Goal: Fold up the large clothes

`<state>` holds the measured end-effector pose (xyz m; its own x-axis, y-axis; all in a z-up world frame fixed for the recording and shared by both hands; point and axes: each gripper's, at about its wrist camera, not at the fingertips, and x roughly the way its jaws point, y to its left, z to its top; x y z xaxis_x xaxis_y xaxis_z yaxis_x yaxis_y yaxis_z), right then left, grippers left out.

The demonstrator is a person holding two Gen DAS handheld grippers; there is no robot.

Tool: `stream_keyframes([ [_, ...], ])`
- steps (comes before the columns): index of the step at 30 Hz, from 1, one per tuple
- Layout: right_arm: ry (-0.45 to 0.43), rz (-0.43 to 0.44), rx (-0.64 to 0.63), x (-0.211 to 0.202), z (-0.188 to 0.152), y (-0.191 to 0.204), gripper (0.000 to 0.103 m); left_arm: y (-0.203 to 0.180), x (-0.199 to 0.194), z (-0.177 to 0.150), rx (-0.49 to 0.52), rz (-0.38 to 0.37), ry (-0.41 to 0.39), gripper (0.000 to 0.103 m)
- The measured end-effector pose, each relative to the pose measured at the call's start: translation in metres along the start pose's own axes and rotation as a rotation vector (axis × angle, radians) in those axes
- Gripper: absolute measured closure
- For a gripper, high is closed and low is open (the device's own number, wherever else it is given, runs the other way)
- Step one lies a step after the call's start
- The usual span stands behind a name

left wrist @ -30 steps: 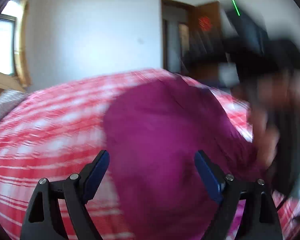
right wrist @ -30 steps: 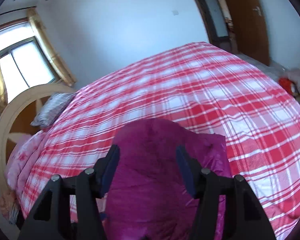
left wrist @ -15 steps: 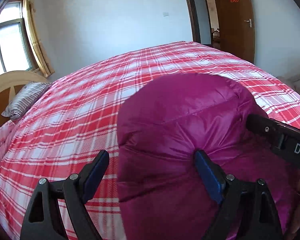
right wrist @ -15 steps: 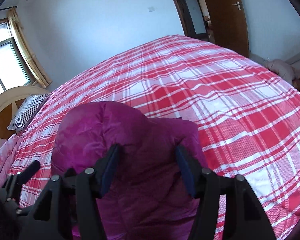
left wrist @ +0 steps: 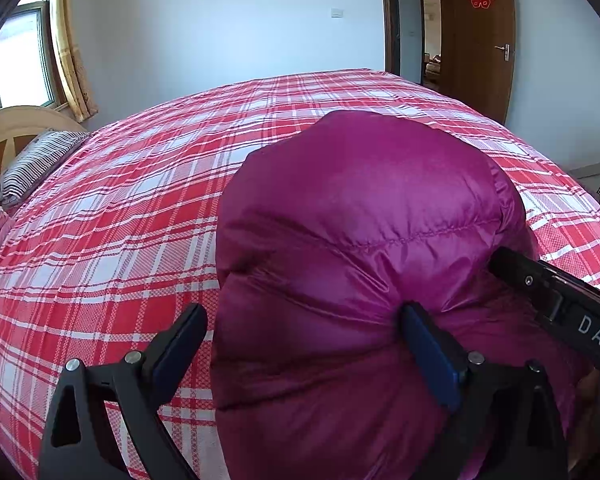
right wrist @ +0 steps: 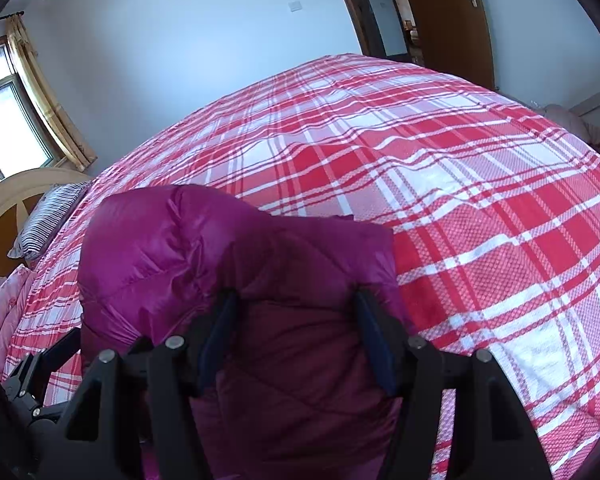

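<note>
A puffy magenta down jacket (left wrist: 360, 200) lies bunched on the red-and-white plaid bed (left wrist: 140, 200). My left gripper (left wrist: 304, 348) straddles the jacket's near left edge with its jaws opening. The right pad dents the fabric, while the left pad hangs clear over the bedspread. In the right wrist view the jacket (right wrist: 160, 240) fills the gap of my right gripper (right wrist: 296, 338). Both of its pads press on a thick dark fold and the jaws are easing apart. The right gripper's black body (left wrist: 560, 300) shows at the jacket's right side.
A striped pillow (left wrist: 36, 164) and a curved wooden headboard (left wrist: 12, 128) stand at the far left. A brown door (left wrist: 476, 60) is open at the back right. Plaid bedspread (right wrist: 460, 200) stretches beyond and to the right of the jacket. A pink flowered quilt (right wrist: 0, 320) hangs at the left edge.
The left view has steadied from a blurred swing. Both grippers have sunk with the jacket onto the bed. The left jaws have widened, and the left pad now stands off the fabric.
</note>
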<state>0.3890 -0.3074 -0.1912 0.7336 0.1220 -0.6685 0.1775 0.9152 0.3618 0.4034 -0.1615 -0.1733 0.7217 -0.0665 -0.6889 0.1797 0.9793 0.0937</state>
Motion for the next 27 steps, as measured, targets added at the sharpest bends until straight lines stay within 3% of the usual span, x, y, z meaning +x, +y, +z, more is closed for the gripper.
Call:
stream_keyframes([
  [27,0.021,-0.014,-0.008,0.0090,-0.0046,-0.0013,0.036,-0.0094,0.0072,-0.0022,0.028,0.033,0.006,0.004],
])
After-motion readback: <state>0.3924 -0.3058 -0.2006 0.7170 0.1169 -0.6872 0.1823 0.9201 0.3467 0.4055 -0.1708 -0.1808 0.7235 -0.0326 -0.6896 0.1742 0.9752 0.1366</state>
